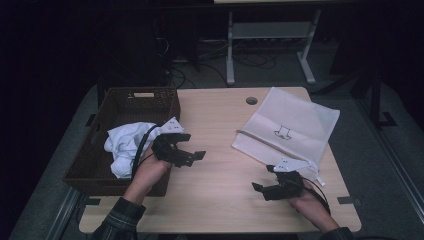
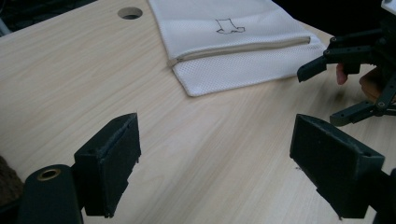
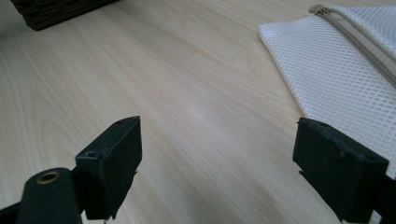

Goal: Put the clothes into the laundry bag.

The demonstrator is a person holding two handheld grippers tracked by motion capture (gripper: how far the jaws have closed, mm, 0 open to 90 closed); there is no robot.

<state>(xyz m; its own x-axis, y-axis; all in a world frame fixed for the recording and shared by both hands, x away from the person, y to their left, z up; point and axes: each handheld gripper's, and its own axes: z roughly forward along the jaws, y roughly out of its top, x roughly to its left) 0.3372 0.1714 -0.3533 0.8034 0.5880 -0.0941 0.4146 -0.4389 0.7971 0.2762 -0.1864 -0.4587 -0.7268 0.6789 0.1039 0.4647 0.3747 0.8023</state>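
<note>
Both grippers are black: the left gripper (image 1: 192, 146) and right gripper (image 1: 261, 188) each carry a pale three-cornered plate and black cable. A plaid sleeve (image 1: 118, 221) shows at lower left.

We see a white mesh bag (image 1: 292, 125) (a small black line drawing on its face) on a pale wood-grain table (image 1: 215, 125), a dark brown woven basket (image 1: 100, 160) holding white cloth (image 1: 122, 145), both grippers black, and a dark plaid sleeve (image 1: 117, 220).

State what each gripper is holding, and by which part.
Nothing is held: left gripper and right gripper both stand open above bare table.
</note>
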